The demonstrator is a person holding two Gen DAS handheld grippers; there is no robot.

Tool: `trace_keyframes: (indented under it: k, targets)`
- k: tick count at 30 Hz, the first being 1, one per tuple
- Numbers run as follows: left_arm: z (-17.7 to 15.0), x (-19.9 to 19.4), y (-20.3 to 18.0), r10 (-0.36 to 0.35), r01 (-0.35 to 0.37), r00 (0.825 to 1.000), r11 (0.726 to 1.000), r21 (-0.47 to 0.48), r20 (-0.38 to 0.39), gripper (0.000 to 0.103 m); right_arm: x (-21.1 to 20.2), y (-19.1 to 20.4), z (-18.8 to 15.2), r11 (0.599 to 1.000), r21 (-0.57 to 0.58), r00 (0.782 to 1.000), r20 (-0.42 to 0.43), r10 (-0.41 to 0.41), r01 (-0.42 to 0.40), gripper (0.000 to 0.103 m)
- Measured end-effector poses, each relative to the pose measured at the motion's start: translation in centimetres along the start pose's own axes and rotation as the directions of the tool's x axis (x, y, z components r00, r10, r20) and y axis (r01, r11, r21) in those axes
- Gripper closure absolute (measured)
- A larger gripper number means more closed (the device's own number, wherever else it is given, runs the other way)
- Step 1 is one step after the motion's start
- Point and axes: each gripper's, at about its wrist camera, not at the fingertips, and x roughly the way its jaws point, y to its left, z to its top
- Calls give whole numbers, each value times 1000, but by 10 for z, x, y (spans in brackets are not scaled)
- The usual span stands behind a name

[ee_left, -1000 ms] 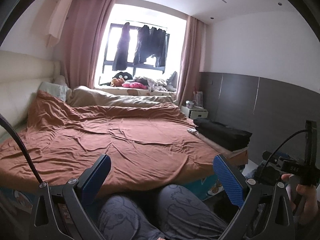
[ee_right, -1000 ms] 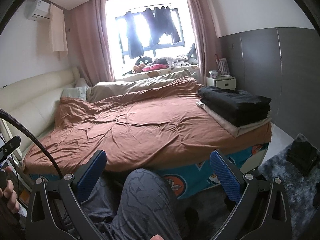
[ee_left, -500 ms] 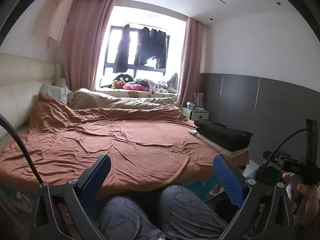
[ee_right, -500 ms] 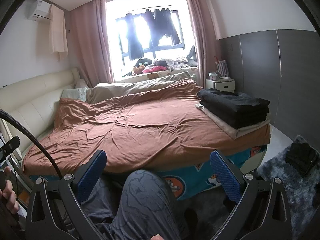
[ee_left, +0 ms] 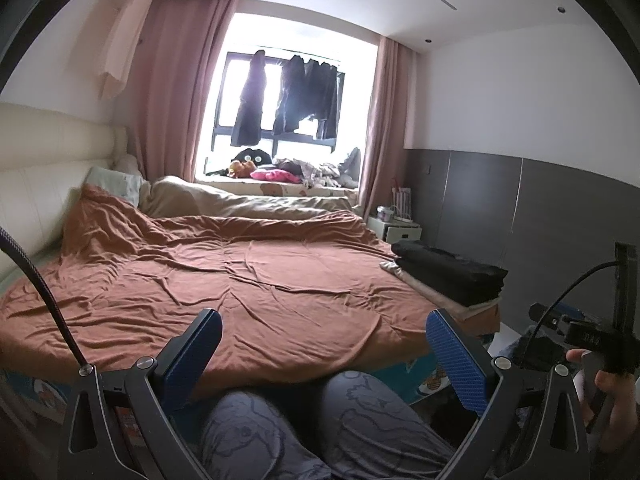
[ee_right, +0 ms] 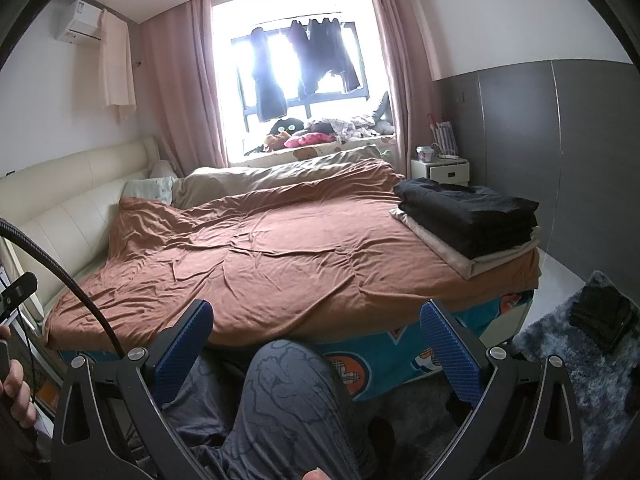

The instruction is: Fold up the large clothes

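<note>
The middle of the brown duvet [ee_right: 304, 256] lies bare and flat, giving open reach from the near edge. A stack [ee_right: 468, 216] of folded clothes fills the bed's right corner. The person's knees [ee_left: 328, 424] sit low between both grippers, against the bed.

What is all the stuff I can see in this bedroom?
duvet: one, rust brown, spread over the bed
folded clothes: one stack, black on beige, bed's right corner
dark garment: one, black, on the grey rug
hanging clothes: several, dark, at the window
soft toys: a heap, mixed colours, window ledge
nightstand: one, white, right of the bed
air conditioner: one, white, upper left wall
left tool: one, blue-padded, open, empty
right tool: one, blue-padded, open, empty
person's knees: two, grey patterned trousers
</note>
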Motion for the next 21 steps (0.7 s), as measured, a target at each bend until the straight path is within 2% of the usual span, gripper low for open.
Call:
trace_keyframes:
  k: [21]
  targets:
    - [-5,-7,1,-21,21,1000,1000,8,4,0,-6,-5,0,1000,1,1000,-2,-2,2,0]
